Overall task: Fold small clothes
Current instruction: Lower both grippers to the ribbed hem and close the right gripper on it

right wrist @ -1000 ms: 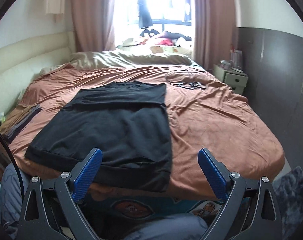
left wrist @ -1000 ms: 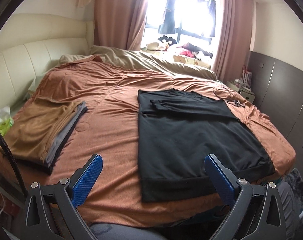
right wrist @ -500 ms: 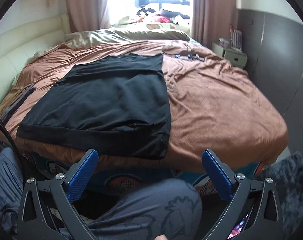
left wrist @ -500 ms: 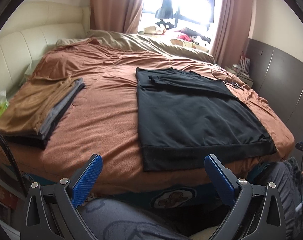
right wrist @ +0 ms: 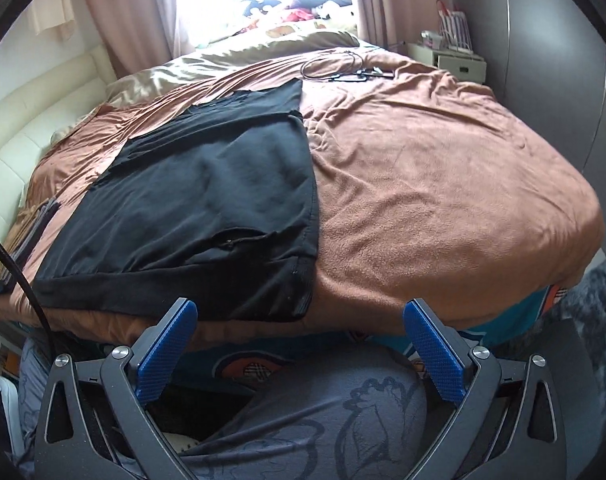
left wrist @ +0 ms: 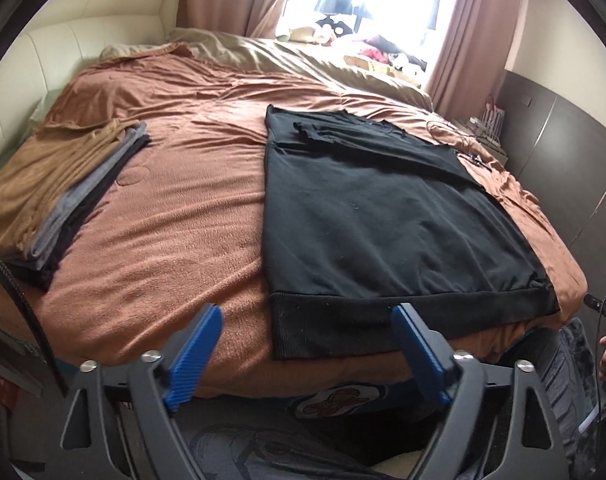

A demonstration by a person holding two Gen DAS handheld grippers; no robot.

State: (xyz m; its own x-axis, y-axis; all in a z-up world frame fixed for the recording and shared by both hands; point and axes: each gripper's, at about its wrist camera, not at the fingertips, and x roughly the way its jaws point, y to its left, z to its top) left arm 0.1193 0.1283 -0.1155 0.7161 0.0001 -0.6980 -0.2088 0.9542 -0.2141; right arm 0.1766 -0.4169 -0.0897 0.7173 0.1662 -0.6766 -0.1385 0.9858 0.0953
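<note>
Rust-brown bedspread (left wrist: 175, 240), flat black sweatshirt (left wrist: 375, 216): both grippers (left wrist: 306, 344) (right wrist: 299, 334) open, left just narrowing on nothing, so I'd pinch the near hem corners evenly.

no readable text, labels or numbers anywhere.

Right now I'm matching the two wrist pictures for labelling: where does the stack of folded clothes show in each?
Left wrist: the stack of folded clothes lies at the left, on the brown blanket, apart from the black shirt.
Right wrist: only a sliver of it shows at the far left edge, beyond the shirt.
Shared landmark: the shirt's ribbed hem, near the bed's front edge.
</note>
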